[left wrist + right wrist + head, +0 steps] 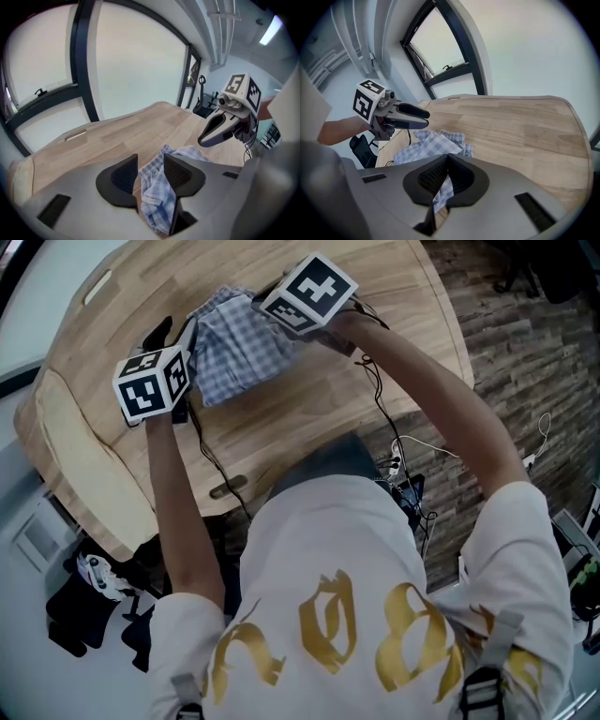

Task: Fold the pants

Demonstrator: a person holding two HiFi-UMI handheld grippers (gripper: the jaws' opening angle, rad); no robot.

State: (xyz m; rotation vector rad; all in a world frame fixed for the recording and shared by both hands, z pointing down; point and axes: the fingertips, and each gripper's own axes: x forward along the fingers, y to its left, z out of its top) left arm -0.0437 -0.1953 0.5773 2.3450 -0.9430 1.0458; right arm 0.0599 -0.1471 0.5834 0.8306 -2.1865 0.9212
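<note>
The blue-and-white checked pants (239,348) lie bunched in a heap on the wooden table (394,352). My left gripper (173,334) is at the heap's left edge. In the left gripper view a fold of the pants (157,192) hangs between its parted jaws (150,164); it lies against the right pad, with a sliver of wood showing beside the left pad. My right gripper, under its marker cube (309,292), is at the heap's far right. Its jaws (446,164) are shut on a strip of the pants (433,145).
A pale cushion (75,446) rests at the table's left rim. Black cables (375,390) trail off the near edge, and a dark bag (84,606) lies on the floor. Each gripper appears in the other's view: right gripper (202,139), left gripper (425,119).
</note>
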